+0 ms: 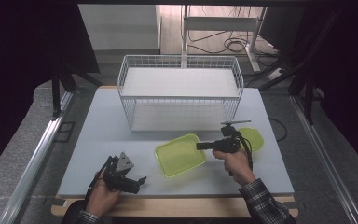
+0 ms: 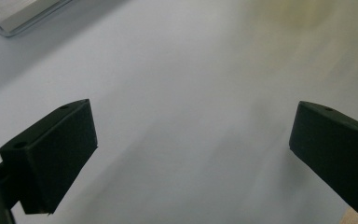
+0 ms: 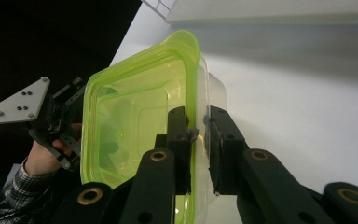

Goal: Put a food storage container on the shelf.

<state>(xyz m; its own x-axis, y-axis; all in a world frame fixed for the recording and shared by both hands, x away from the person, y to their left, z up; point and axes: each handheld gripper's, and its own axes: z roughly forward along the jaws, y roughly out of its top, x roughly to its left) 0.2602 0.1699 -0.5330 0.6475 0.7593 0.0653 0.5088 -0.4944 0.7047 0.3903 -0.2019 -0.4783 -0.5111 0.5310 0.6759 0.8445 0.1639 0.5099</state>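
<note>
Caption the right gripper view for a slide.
Right gripper clamps the rim of a green container above the white table.

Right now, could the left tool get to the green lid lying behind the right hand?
Probably not easily. The left tool rests open at the table's near left, and the green lid lies across the table, beyond the green container that the right tool grips by its rim.

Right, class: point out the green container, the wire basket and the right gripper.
green container [image 1: 179, 156], high view, its bottom.
wire basket [image 1: 179, 58], high view, far rim.
right gripper [image 3: 199, 133], right gripper view, between its fingers, clamped on the container's wall.
</note>
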